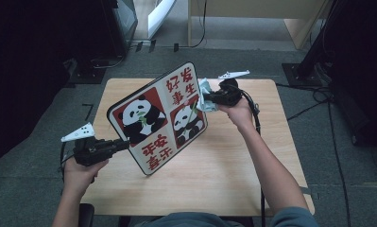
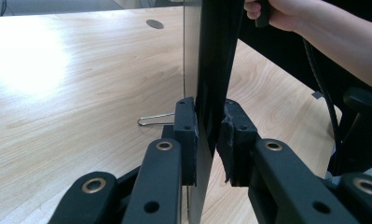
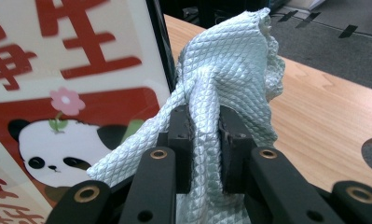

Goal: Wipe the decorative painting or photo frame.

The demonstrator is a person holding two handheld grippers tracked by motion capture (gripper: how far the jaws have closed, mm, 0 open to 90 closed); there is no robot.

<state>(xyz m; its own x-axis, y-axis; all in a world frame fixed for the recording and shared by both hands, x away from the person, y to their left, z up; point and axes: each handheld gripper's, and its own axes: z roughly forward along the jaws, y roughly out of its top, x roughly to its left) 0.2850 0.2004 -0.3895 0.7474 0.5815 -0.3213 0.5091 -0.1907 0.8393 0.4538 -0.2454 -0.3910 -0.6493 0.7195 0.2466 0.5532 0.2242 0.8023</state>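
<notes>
A framed panda picture [image 1: 158,118] with red characters is held tilted above the wooden table [image 1: 233,175]. My left gripper [image 1: 122,144] is shut on its lower left edge; in the left gripper view the frame's thin edge [image 2: 207,93] stands clamped between the jaws of this gripper [image 2: 207,135]. My right gripper [image 1: 207,100] is shut on a pale blue-green cloth [image 1: 204,92], pressed against the picture's right edge. In the right gripper view the quilted cloth [image 3: 225,70] bunches up out of my right gripper [image 3: 205,140], touching the glass of the picture [image 3: 72,70].
A metal wire stand or clip [image 2: 153,120] lies on the table behind the frame. A round hole [image 2: 155,24] sits in the tabletop. Dark equipment [image 1: 356,71] and cables [image 1: 313,101] surround the table on the grey floor.
</notes>
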